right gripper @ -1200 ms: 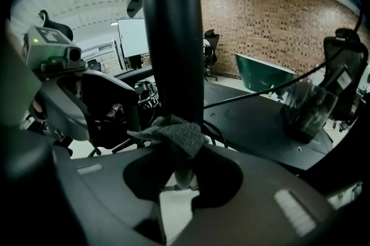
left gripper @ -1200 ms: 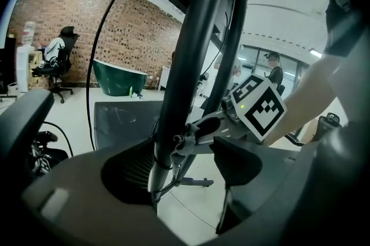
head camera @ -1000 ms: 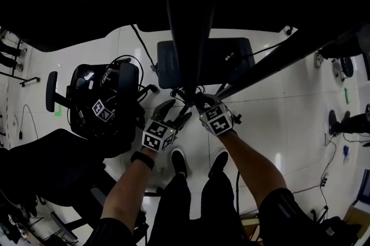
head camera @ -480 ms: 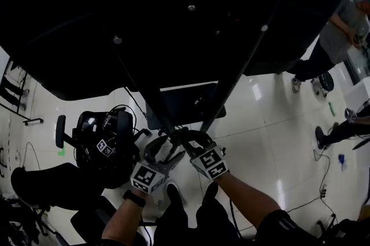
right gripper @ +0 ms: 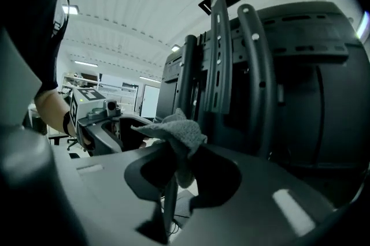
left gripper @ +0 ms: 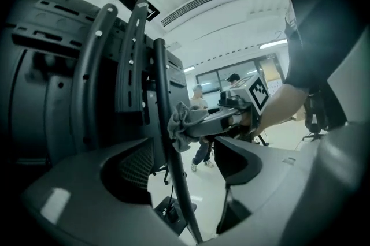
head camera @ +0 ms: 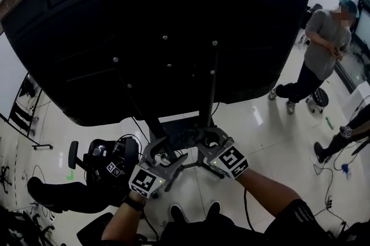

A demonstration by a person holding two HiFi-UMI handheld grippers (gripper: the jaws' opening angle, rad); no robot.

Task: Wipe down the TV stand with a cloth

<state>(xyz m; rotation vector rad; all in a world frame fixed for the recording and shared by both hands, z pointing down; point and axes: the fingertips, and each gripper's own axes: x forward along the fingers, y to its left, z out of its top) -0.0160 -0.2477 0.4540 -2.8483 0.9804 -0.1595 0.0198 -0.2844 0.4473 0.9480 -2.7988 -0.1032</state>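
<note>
The black TV stand's upright pole [head camera: 209, 94] rises to the back of the big dark TV [head camera: 162, 25] from a base [head camera: 176, 122] on the white floor. In the head view both grippers meet at the lower poles. My right gripper [head camera: 199, 138] is shut on a grey cloth [right gripper: 176, 135], which is bunched at its tips and pressed against a thin slanted pole [left gripper: 165, 100]. That cloth [left gripper: 182, 123] also shows in the left gripper view. My left gripper [left gripper: 189, 152] is open, with the same thin pole running through the gap between its jaws.
A black office chair [head camera: 110, 161] loaded with gear stands at the left, close to my left arm. A person [head camera: 326, 48] stands at the right beside a stool [head camera: 317, 99]. Cables trail over the floor [head camera: 272, 141], and my feet [head camera: 193, 213] are just below the grippers.
The head view has tilted up, so the whole TV back and the standing person now show. Both grippers have stayed together at the stand's lower poles, with the cloth still held.
</note>
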